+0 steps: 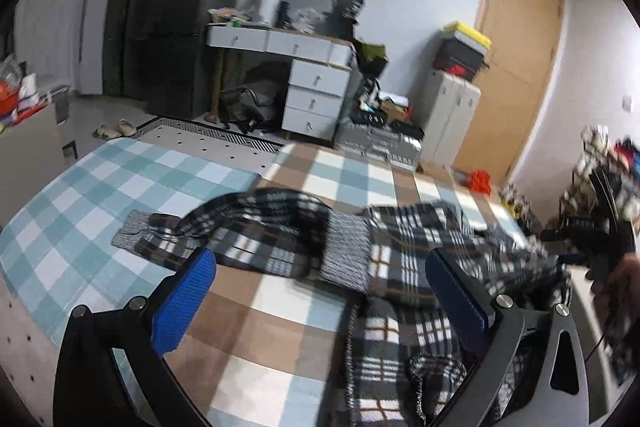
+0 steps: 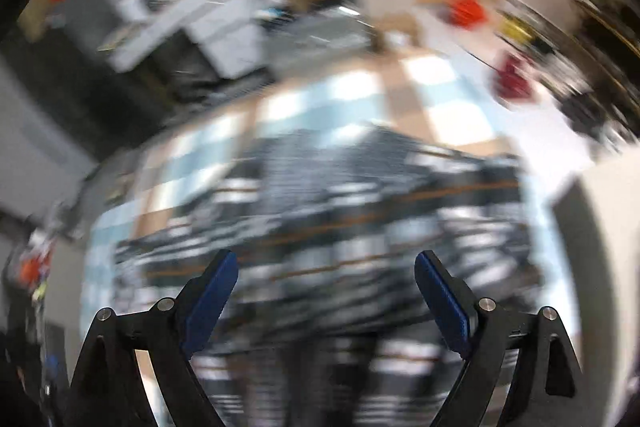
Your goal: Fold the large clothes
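Left tongs (image 1: 316, 291): jaws spread wide, blue pads (image 1: 182, 301) clear of the cloth; nothing gripped.
Right tongs (image 2: 325, 291): jaws wide apart, nothing between the pads; view heavily motion-blurred.
Plaid garment (image 1: 280, 231): black, white and grey check with thin brown lines; lies rumpled on the bed, straight ahead of the left tongs and running under the right-hand pad toward the lower edge.
Sleeve cuff (image 1: 132, 231): grey ribbed, ahead and left of the left tongs, flat on the cover.
Ribbed hem band (image 1: 348, 251): grey, between the two left pads, slightly beyond them.
Checked bed cover (image 1: 100, 195): teal, brown and white squares under the garment.
Right-wrist view: same plaid garment (image 2: 320, 211) fills the area just beyond the tongs; detail unreadable.
Background: white drawer desk (image 1: 308, 83) and wooden door (image 1: 516, 59) far beyond the bed.
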Available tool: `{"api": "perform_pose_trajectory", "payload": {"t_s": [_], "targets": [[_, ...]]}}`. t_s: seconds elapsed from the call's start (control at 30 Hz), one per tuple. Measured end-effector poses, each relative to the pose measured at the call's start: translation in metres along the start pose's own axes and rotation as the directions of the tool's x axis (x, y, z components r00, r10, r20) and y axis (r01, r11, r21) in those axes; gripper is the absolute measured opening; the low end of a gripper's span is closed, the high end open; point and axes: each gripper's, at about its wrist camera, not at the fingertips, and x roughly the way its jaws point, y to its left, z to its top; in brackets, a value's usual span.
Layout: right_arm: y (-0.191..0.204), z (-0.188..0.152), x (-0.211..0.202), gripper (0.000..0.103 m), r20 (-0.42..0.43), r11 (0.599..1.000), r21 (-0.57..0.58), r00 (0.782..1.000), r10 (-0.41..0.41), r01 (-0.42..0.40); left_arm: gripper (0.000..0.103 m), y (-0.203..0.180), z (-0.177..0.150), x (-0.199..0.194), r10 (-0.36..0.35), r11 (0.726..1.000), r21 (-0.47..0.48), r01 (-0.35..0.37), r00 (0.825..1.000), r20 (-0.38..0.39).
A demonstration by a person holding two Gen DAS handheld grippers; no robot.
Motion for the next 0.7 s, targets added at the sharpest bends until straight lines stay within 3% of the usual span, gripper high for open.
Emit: {"api": "perform_pose_trajectory", "payload": {"t_s": [0.1,0.17,0.33,0.53,0.57,0.63,0.7], "targets": [[-0.027,-0.004,0.02,0.091,-0.107,0.993,-0.069,0.989,-0.102,0.095,0.102,-0.014,-0.003,0.008,0.02,0.999,0.044,-0.019,1.0,-0.016],[-0.031,-0.021,0.033,0.091,-0.16,0.975,-0.187,0.975,-0.152,0.121,0.102,-0.02,-0.004,0.013,0.027,0.998,0.06,-0.025,0.999,-0.029],[-0.04,-0.075,0.053,0.091,-0.117,0.911,-0.35,0.954,-0.275,0.219,0.102,-0.034,-0.009,0.024,0.012,0.997,0.078,-0.006,0.997,-0.074],[-0.039,-0.067,0.021,0.09,-0.015,0.927,-0.312,0.975,-0.223,0.208,0.102,-0.041,-0.011,0.023,0.03,0.994,0.108,-0.022,0.997,-0.075],[-0.035,-0.061,0.005,0.09,0.04,0.938,-0.29,0.982,-0.186,0.189,0.102,-0.04,-0.011,0.021,0.033,0.994,0.109,-0.026,0.997,-0.066],[-0.027,-0.055,-0.025,0.093,0.186,0.956,-0.236,0.973,-0.134,0.176,0.102,-0.039,-0.01,0.021,0.048,0.993,0.11,-0.041,0.997,-0.059],[-0.022,-0.055,-0.033,0.1,0.234,0.967,-0.215,0.969,-0.084,0.136,0.102,-0.036,-0.009,0.025,0.05,0.994,0.097,-0.043,0.996,-0.069]]}}
